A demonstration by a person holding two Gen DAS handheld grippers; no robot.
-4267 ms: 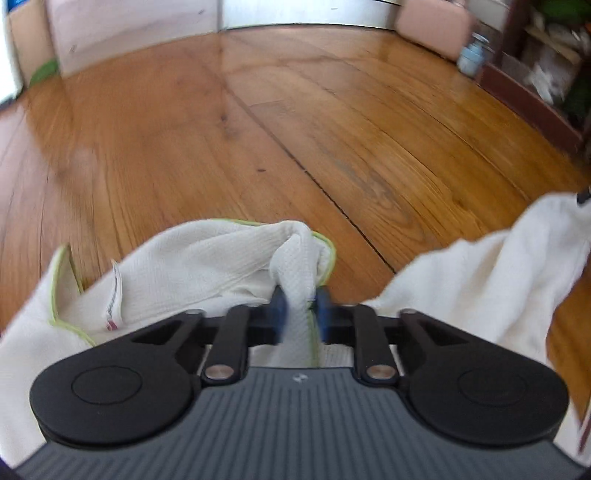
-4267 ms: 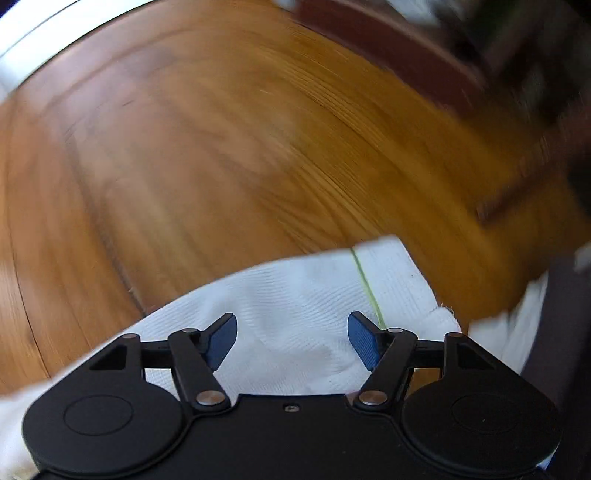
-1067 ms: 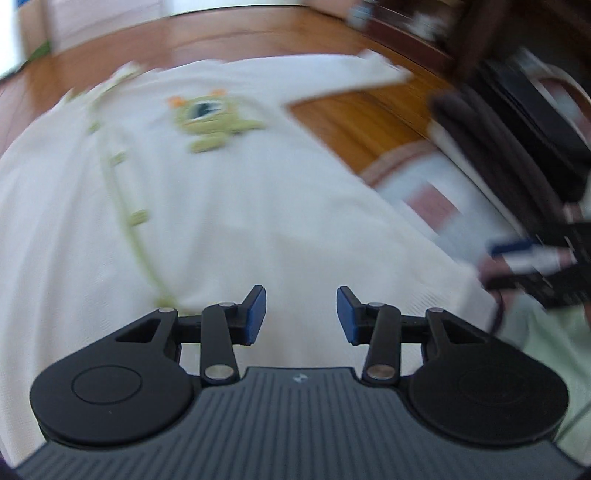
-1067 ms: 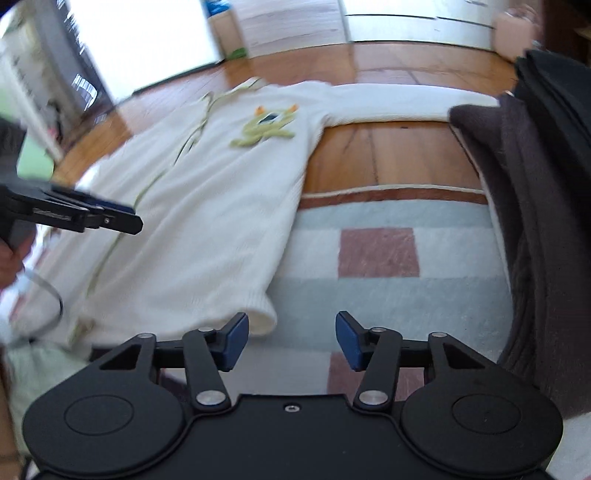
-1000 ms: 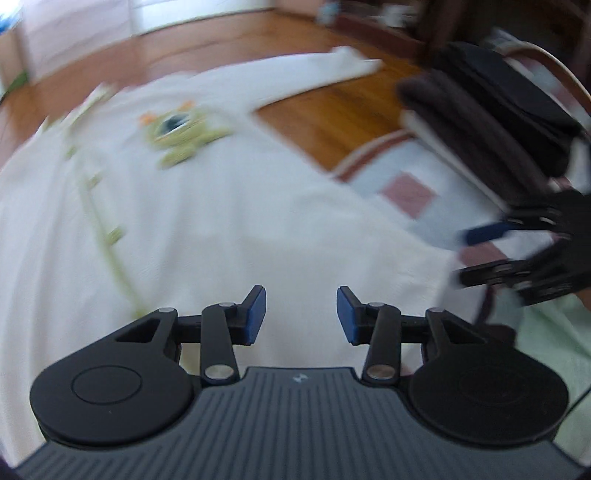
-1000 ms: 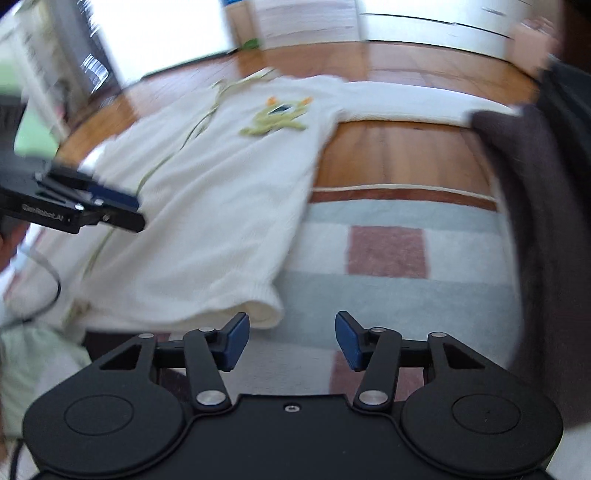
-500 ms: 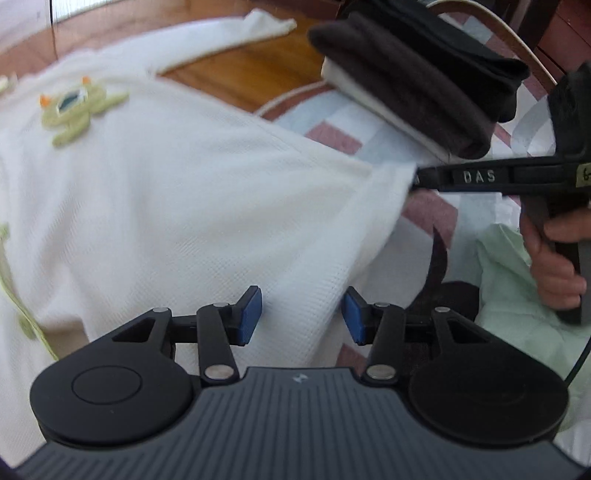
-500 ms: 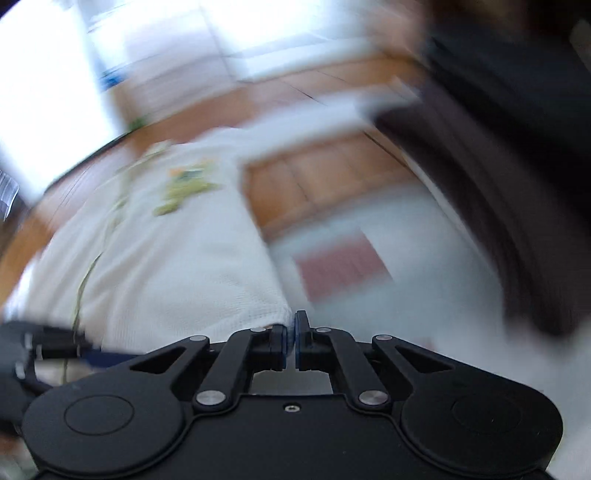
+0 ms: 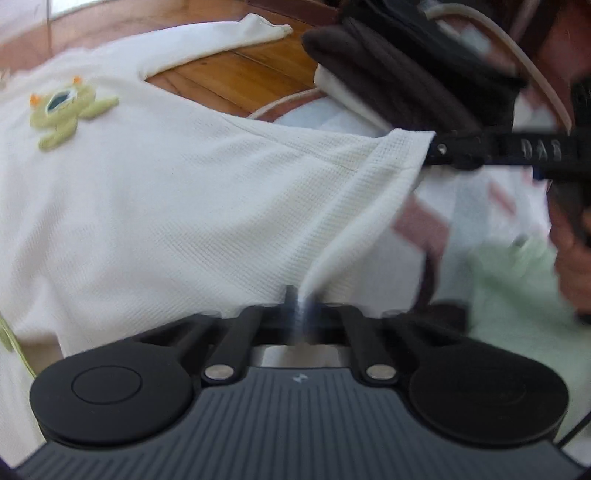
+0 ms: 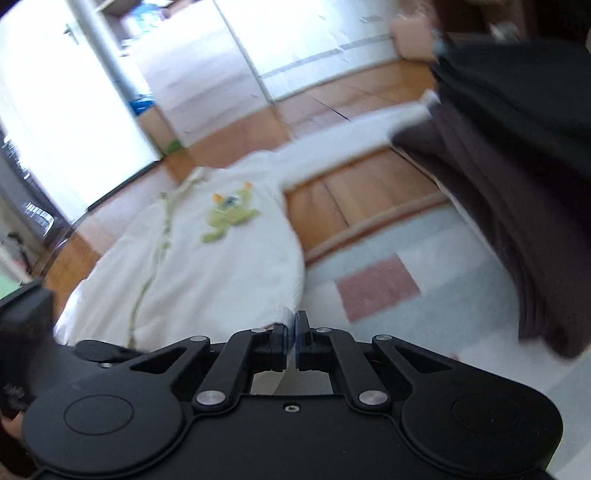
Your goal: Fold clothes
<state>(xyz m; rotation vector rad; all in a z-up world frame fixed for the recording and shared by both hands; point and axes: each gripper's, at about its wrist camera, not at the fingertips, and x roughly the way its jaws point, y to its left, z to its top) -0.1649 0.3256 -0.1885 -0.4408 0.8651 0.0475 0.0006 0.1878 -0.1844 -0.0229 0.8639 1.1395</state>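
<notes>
The wooden floor (image 10: 373, 192) carries a checked rug (image 10: 406, 295) in pale blue, white and pink squares. A white knit garment (image 9: 155, 192) lies spread face up, partly on the floor and partly over the rug edge, with one long sleeve (image 9: 221, 35) extended across the boards. A stack of dark folded clothes (image 9: 413, 74) sits on the rug at the far right, near the sleeve end.

The garment carries a green monster patch (image 9: 62, 110) on the chest and a line of green trim (image 10: 155, 251) down the front opening.

The left gripper (image 9: 299, 306) has just closed; its jaws are fully together on the lower hem of the garment, and a fold of fabric rises from between them. The right gripper (image 9: 436, 149) is also clamped tight on the hem corner, which is lifted clear of the rug. The hem runs taut between the two grippers. In the right wrist view, white fabric shows at the tips of the closed right gripper (image 10: 293, 332). A hand (image 9: 572, 258) grips the right gripper's handle above a pale green cloth (image 9: 517, 295).
</notes>
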